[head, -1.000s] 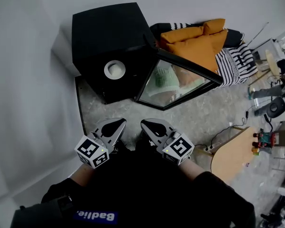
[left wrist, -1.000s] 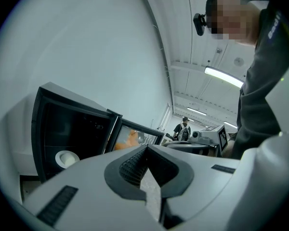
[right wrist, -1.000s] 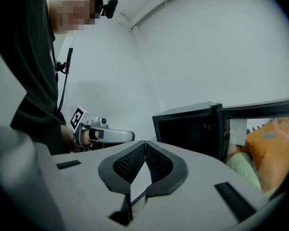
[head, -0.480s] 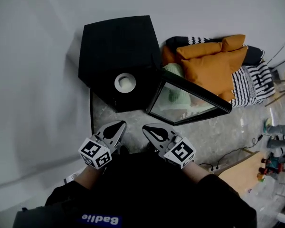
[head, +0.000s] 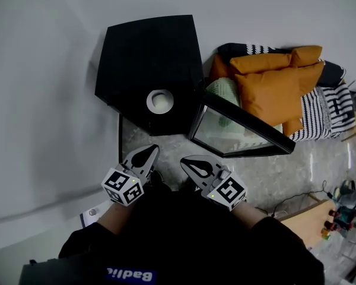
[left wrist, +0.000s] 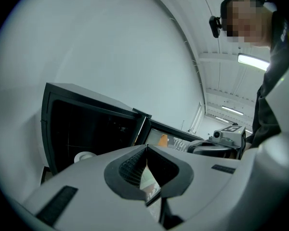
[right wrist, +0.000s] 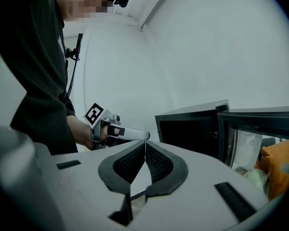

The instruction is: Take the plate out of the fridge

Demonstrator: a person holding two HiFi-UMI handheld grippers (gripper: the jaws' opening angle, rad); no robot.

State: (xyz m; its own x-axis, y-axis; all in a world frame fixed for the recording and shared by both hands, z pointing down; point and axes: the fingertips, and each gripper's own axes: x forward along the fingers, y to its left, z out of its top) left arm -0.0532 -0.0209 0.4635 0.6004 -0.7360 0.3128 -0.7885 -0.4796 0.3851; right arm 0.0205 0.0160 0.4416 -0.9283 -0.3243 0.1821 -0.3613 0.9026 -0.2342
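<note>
A small black fridge (head: 148, 52) stands on the floor against the wall with its glass door (head: 240, 129) swung open to the right. A white round plate (head: 159, 101) lies inside near the front, and the plate (left wrist: 84, 156) shows low in the dark opening in the left gripper view. My left gripper (head: 143, 155) and right gripper (head: 193, 162) hover side by side in front of the fridge, short of the opening. Both are shut with nothing between their jaws. The right gripper view shows the left gripper (right wrist: 118, 131) beside the fridge (right wrist: 192, 129).
Orange cushions (head: 279, 85) and a striped blanket (head: 329, 108) lie right of the fridge, behind the open door. A pale green bundle (head: 225, 94) sits by the door's hinge side. A white wall (head: 47, 100) runs along the left. Cables and a wooden board (head: 302, 218) lie at the lower right.
The view has swung so that the fridge sits more squarely ahead of the grippers. Both grippers drifted slightly right and stayed shut and empty.
</note>
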